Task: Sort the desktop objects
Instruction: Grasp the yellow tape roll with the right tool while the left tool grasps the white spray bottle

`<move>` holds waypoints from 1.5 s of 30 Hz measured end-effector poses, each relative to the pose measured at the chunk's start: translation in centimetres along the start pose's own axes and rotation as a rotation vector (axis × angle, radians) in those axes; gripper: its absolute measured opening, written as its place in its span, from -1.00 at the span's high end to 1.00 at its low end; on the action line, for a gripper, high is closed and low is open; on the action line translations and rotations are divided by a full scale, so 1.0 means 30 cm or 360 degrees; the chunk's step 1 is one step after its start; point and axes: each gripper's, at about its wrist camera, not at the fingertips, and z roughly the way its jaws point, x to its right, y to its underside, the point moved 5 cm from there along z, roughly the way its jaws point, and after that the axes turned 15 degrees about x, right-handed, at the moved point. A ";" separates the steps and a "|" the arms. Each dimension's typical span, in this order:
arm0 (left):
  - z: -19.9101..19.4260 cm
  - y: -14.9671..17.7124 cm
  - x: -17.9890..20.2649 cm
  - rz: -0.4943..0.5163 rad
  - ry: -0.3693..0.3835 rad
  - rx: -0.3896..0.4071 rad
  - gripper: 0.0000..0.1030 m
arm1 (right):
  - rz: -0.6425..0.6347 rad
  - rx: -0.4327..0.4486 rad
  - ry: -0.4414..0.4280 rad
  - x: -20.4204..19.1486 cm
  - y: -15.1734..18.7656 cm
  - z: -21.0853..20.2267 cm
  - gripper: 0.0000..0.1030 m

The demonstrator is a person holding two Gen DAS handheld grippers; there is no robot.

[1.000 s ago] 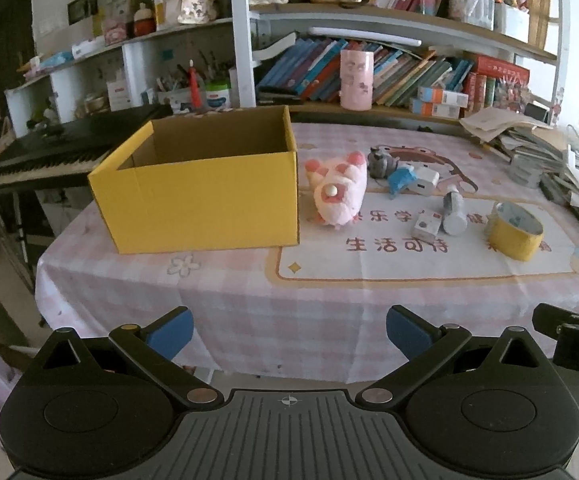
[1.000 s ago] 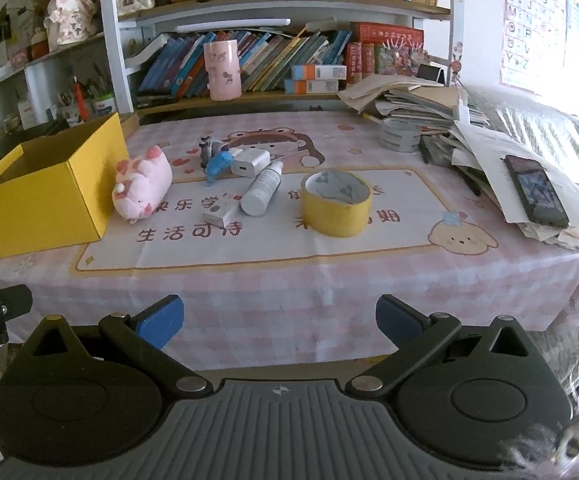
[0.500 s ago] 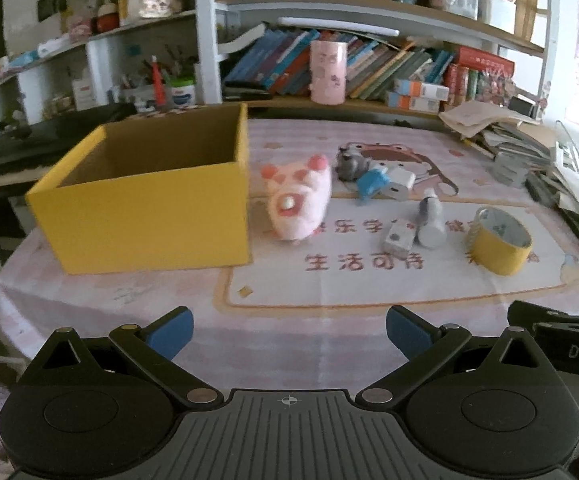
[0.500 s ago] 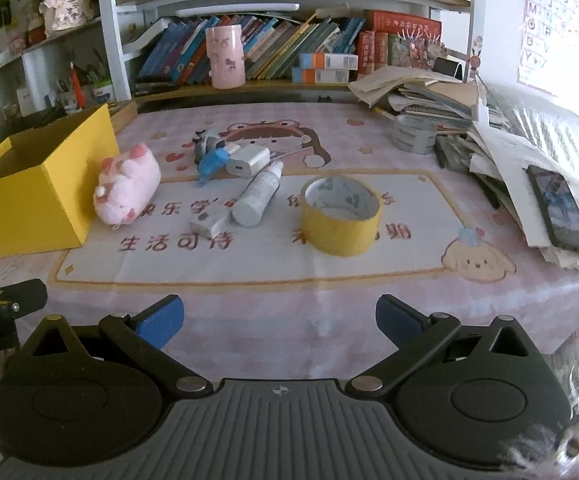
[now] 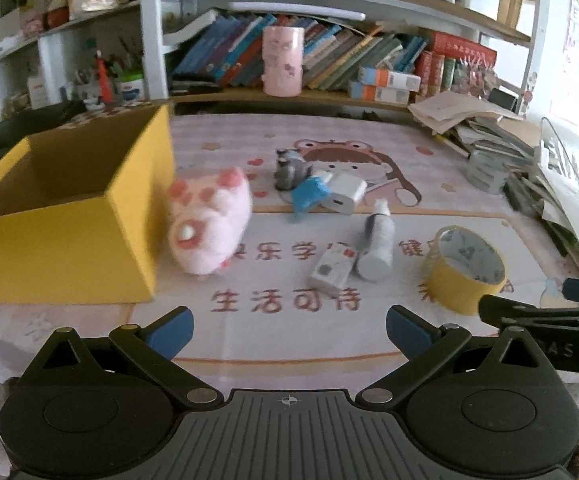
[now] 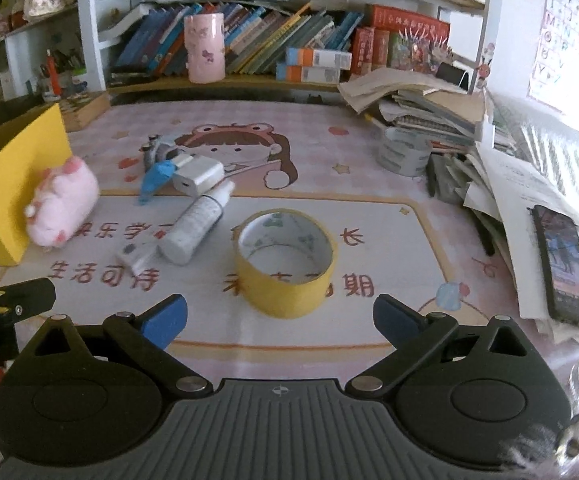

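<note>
The yellow box (image 5: 61, 216) stands open-topped at the left of the table (image 6: 369, 168), on the printed mat (image 5: 281, 304). Just right of it, touching or nearly touching its side wall, lies the pink plush pig (image 5: 207, 220).

The yellow tape roll (image 6: 287, 260) lies flat, hole upward, near the front centre of the right wrist view. Left of it a white bottle (image 6: 195, 224) lies on its side, long axis running from near-left to far-right, cap end far. A small white packet (image 6: 135, 254) lies against its near end. Farther back sit a white charger (image 6: 197, 174), a blue scrap (image 6: 155, 176) and a small grey figure (image 5: 287, 166).

Left gripper (image 5: 289, 326): jaws fully spread, holding nothing. Right gripper (image 6: 279, 318): jaws fully spread, holding nothing.

Governing relation: the tape roll lies directly ahead of the right gripper, centred between its fingers and nearer than any other item. The left gripper faces the packet and bottle, with the pig ahead-left. Judgement: the right gripper is better placed for the roll; the box lies well left of it.
</note>
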 end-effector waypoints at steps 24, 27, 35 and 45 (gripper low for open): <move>0.226 -0.029 0.170 0.0050 -0.0093 -0.0185 -0.98 | -0.0070 -0.0331 -0.0359 0.087 0.007 0.372 -0.72; 0.268 -0.031 0.180 0.0025 -0.0099 -0.0200 -0.94 | -0.0104 -0.0308 -0.0386 0.103 -0.001 0.376 -0.57; 0.394 -0.053 0.225 0.0057 -0.0028 -0.0209 -0.60 | -0.0005 -0.0260 -0.0266 0.239 -0.026 0.380 -0.56; 0.544 -0.031 0.313 0.0255 0.0153 -0.0320 0.23 | 0.0071 -0.0241 -0.0211 0.306 -0.041 0.386 -0.57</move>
